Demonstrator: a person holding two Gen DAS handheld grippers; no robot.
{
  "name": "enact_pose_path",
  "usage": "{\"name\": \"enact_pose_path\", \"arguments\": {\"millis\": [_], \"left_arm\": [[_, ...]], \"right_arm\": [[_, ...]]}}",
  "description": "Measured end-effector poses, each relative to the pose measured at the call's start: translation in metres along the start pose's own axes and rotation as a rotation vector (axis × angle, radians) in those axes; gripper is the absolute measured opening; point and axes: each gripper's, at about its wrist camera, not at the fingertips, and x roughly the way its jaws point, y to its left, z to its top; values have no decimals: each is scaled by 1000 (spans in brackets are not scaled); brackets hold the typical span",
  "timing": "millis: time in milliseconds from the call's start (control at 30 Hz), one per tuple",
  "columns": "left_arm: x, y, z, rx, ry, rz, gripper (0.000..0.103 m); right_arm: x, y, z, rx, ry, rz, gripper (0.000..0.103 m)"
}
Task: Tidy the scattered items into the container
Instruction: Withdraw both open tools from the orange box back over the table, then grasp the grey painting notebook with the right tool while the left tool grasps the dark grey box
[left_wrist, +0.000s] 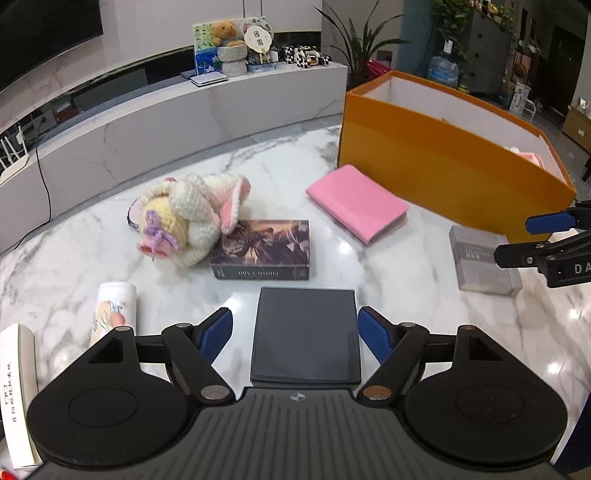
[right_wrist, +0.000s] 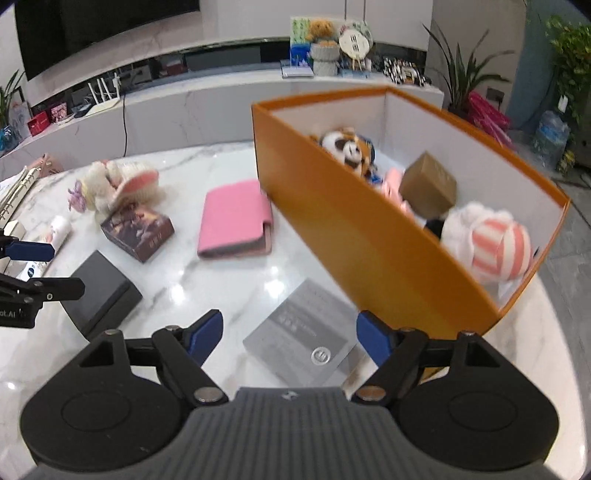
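Note:
My left gripper (left_wrist: 295, 332) is open, its blue fingers either side of a flat dark box (left_wrist: 306, 334) on the marble table, not touching. My right gripper (right_wrist: 290, 338) is open above a grey box (right_wrist: 301, 336) lying beside the orange container (right_wrist: 354, 236). The container (left_wrist: 436, 162) holds plush toys and a brown box (right_wrist: 428, 184). On the table lie a pink wallet (left_wrist: 356, 203), a dark printed box (left_wrist: 264, 249), a crocheted doll (left_wrist: 192, 218) and a white bottle (left_wrist: 112, 312). The grey box (left_wrist: 480, 260) shows under the right gripper (left_wrist: 517, 236).
A white booklet (left_wrist: 18, 398) stands at the left edge. A ring binder (right_wrist: 18, 188) lies at the table's far left. A low marble TV console (left_wrist: 184, 110) with ornaments runs behind the table. Potted plants stand at the back right.

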Motion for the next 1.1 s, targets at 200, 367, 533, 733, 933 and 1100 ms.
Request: {"name": "enact_pose_path", "arguments": {"millis": [200,367,533,733,933,1100], "left_arm": [[10,10,-7,-42,35,-3,88],[13,7,-5,-44,38,-16,88],[22,-1,-3,-29,47,-23,88],[33,-2,-6,-34,61,-25,89],[39,-4,-5,-26,69,-19,91],[45,-5,-8,-24,85,-12,91]], "right_arm": [[11,-2,-2,91,9,-12,87],[19,-1,-7,108,33,-55,89],[31,-2,-13,106,67,-94,90],[37,-10,-14,139,71,-138,90],[45,-11,-15,173,75,-137,92],[48,-7,-14,172,62,-142,94]]}}
